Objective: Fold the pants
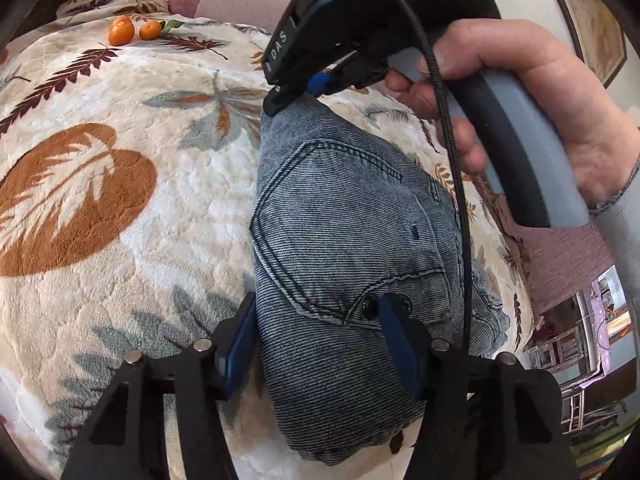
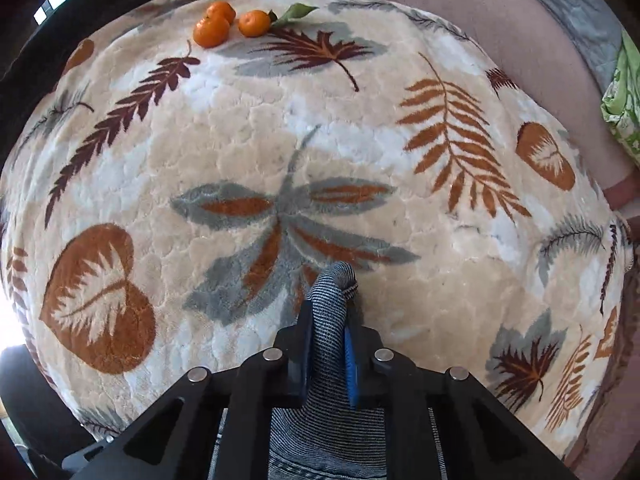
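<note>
Grey-blue denim pants point(image 1: 340, 240) lie folded in a narrow bundle on a leaf-patterned blanket point(image 1: 100, 120), back pocket and a button facing up. My left gripper point(image 1: 316, 344) stands open, its blue-padded fingers on either side of the near end of the bundle. My right gripper point(image 1: 296, 92) shows in the left wrist view at the bundle's far end, shut on a pinch of denim. In the right wrist view the right gripper point(image 2: 328, 344) holds a fold of the pants point(image 2: 332, 304) between its fingers, just above the blanket point(image 2: 280, 140).
Three small oranges point(image 2: 224, 22) with a green leaf lie at the blanket's far edge, also in the left wrist view point(image 1: 134, 31). A pinkish sofa back point(image 2: 480, 40) rises behind. The blanket's right edge drops off toward shelves point(image 1: 580, 340).
</note>
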Demonstrator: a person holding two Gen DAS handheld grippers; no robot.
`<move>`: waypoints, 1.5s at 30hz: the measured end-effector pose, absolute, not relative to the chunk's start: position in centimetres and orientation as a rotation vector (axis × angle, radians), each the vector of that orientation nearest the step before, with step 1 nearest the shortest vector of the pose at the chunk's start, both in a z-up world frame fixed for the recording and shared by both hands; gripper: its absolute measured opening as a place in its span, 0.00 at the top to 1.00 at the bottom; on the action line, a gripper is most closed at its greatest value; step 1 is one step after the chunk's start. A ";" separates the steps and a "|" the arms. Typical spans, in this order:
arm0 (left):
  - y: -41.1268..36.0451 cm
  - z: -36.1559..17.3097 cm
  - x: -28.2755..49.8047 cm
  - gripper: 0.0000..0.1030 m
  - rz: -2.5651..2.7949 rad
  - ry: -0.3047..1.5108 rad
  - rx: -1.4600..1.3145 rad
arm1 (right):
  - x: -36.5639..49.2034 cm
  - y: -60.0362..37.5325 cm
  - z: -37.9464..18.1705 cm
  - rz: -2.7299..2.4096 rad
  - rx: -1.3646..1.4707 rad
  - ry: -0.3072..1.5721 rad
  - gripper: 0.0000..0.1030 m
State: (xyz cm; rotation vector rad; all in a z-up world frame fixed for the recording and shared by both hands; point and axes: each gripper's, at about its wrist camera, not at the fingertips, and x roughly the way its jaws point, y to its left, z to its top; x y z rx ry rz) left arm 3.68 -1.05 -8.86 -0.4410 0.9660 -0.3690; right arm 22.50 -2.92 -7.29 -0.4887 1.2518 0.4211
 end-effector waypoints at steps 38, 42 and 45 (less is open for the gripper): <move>-3.0 -8.3 0.2 0.32 -0.275 0.900 -0.363 | 7.6 -22.4 -4.9 0.222 0.040 1.006 0.33; -3.0 -8.5 0.4 0.29 -0.257 0.886 -0.328 | 6.9 -23.2 -8.4 0.223 -0.006 1.051 0.22; -3.0 -8.4 0.4 0.26 -0.240 0.875 -0.305 | 6.5 -23.5 -7.1 0.221 0.071 1.025 0.21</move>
